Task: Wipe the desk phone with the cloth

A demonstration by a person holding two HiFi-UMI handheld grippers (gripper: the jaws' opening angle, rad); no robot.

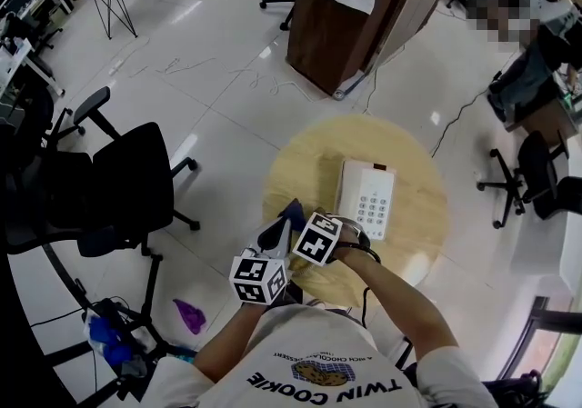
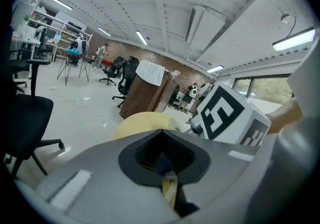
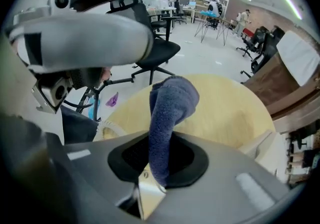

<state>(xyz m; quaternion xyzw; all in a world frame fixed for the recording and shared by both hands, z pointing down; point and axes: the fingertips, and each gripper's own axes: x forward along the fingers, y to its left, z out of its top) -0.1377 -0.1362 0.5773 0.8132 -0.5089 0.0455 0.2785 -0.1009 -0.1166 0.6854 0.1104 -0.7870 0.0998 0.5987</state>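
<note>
The white desk phone (image 1: 368, 198) lies flat on the round wooden table (image 1: 418, 179), just right of both grippers. My right gripper (image 1: 296, 218) is shut on a dark blue cloth (image 3: 170, 103). The cloth stands up out of the right gripper (image 3: 161, 140) and flops forward over the tabletop (image 3: 225, 113). The phone's white edge (image 3: 265, 144) shows at the right of that view. My left gripper (image 1: 276, 235) hovers at the table's near left edge, close beside the right one. The left gripper (image 2: 160, 133) is shut, with only a dark sliver between its pads.
A black office chair (image 1: 136, 184) stands left of the table and another (image 1: 536, 179) to the right. A wooden lectern draped in white (image 1: 355, 15) is beyond the table. A purple scrap (image 1: 189, 313) lies on the floor at lower left.
</note>
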